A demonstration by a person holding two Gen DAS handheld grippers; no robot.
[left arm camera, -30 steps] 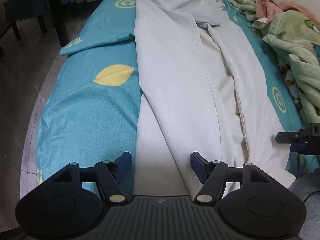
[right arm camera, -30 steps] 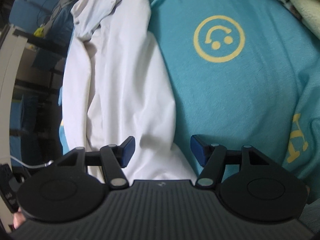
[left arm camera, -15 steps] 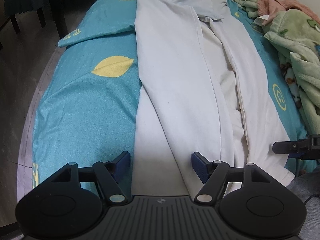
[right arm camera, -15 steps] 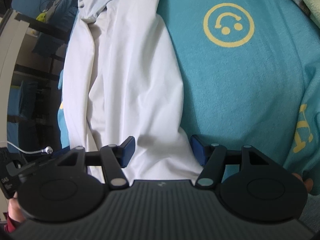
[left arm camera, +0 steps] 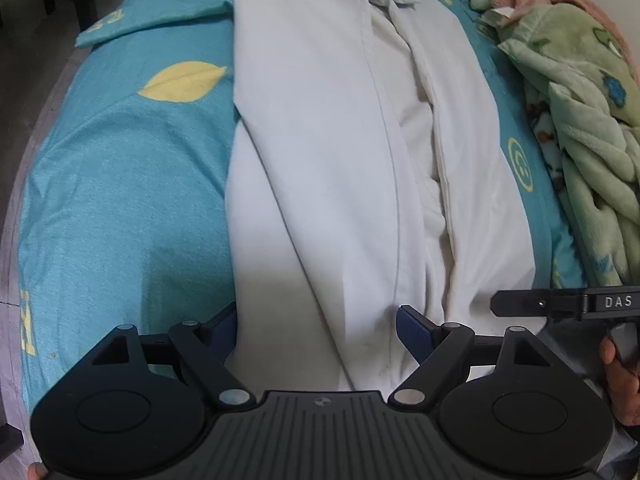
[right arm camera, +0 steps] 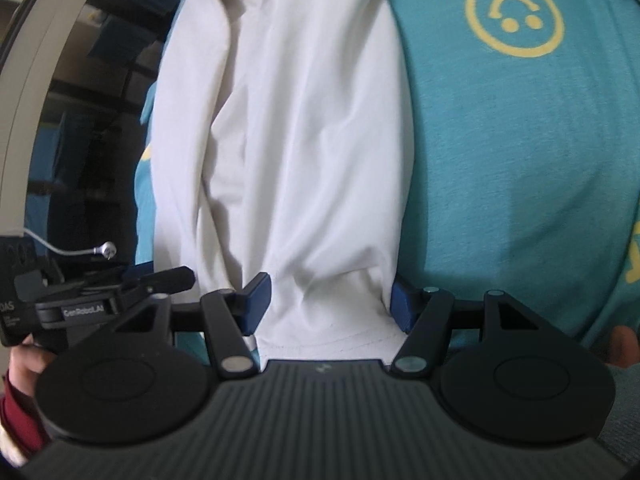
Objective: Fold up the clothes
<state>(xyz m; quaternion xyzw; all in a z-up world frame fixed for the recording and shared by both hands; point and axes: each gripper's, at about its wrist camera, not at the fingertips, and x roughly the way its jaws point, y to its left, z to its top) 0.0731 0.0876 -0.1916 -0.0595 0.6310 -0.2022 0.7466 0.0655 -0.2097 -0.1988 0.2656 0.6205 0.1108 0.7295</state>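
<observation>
Your left gripper point(left arm camera: 316, 330) is spread wide over the hem of the white trousers point(left arm camera: 340, 160), gripping nothing. Your right gripper point(right arm camera: 326, 302) gapes too, the other leg's cuff between its fingers. The trousers lie lengthwise on the teal bedsheet point(left arm camera: 120, 184), green blanket point(left arm camera: 580, 120) alongside.

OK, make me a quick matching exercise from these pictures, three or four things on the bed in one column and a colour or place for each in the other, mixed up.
Things:
1. white garment
2. bed sheet
3. fleece blanket
4. smiley print

Descriptions:
A. teal
B. green, heaped at the bed's right edge
C. yellow
D. laid lengthwise down the bed

Pairs: 1-D, 2-A, 3-B, 4-C
</observation>
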